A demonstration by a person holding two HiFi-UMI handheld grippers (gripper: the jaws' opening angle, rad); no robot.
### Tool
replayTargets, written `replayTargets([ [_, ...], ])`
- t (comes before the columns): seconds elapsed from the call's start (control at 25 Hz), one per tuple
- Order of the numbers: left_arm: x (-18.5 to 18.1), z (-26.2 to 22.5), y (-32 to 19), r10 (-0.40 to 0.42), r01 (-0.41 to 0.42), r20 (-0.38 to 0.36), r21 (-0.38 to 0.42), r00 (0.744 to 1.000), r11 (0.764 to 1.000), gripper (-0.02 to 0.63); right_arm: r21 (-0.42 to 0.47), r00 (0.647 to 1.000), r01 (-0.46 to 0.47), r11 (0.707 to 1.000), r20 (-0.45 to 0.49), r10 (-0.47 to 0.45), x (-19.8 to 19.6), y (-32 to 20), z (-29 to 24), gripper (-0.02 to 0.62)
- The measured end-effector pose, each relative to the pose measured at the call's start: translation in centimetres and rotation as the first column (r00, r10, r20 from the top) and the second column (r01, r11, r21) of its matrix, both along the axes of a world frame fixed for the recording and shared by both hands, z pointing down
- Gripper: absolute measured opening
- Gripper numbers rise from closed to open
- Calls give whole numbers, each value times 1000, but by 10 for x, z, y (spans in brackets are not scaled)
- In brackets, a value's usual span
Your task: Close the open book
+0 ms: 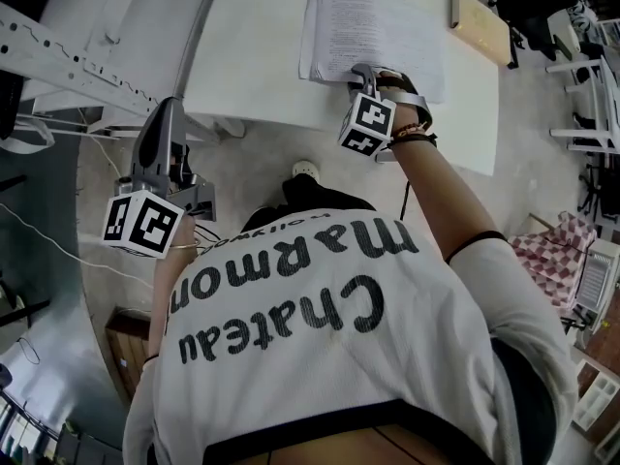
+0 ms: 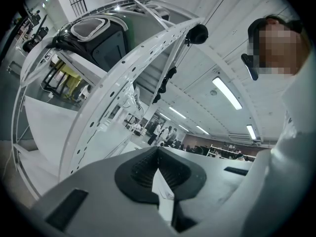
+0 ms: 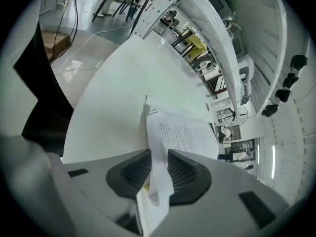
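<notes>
The open book [image 1: 373, 27] lies on the white table [image 1: 242, 66], its printed pages facing up. My right gripper [image 1: 364, 70] reaches down to the book's near edge. In the right gripper view a sheaf of the book's pages [image 3: 182, 135] stands up between the dark pads [image 3: 136, 174], which press on it from both sides; the right gripper [image 3: 159, 158] is shut on it. My left gripper [image 1: 167, 112] hangs off the table at the left, over the floor. In its own view the left gripper [image 2: 158, 154] points level into the room, jaws together, with nothing of the book near it.
A flat tan board [image 1: 481, 27] lies on the table's far right corner. A white perforated frame [image 1: 58, 51] runs along the left, close to the left gripper, with a black bag [image 2: 94, 38] behind it. A checkered cloth [image 1: 557, 250] lies on the floor at the right.
</notes>
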State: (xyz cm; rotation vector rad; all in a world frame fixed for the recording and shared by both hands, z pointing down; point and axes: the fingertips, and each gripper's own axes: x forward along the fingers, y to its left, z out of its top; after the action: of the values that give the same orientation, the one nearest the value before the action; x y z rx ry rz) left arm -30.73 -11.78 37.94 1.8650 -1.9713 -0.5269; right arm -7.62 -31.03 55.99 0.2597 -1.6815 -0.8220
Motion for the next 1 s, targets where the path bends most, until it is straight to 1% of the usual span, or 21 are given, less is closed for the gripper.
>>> replayTargets([
  [0.16, 1, -2, -2, 10, -10, 0, 6, 1000, 1000, 23, -35, 999, -48, 998, 16, 48, 1, -1, -1, 103],
  [0.36, 2, -4, -3, 24, -24, 2, 10, 1000, 1000, 23, -100, 989, -114, 988, 81, 122, 2, 0, -4, 78],
  [0.6, 2, -8, -6, 33, -33, 10, 15, 999, 999, 23, -162, 960, -194, 968, 173, 221, 2, -3, -8, 57],
  [0.68, 4, -8, -7, 37, -37, 12, 13, 999, 999, 23, -204, 941, -225, 953, 207, 266, 3, -3, -8, 54],
  [0.76, 5, -10, -9, 42, -42, 15, 12, 999, 999, 23, -255, 916, -258, 932, 242, 320, 4, -5, -9, 52],
  [0.92, 6, -12, -11, 51, -51, 22, 11, 998, 999, 23, -359, 853, -315, 879, 300, 428, 5, -7, -11, 52],
  [1.0, 8, -13, -12, 53, -53, 23, 10, 998, 999, 23, -412, 815, -337, 847, 324, 481, 6, -8, -12, 52],
])
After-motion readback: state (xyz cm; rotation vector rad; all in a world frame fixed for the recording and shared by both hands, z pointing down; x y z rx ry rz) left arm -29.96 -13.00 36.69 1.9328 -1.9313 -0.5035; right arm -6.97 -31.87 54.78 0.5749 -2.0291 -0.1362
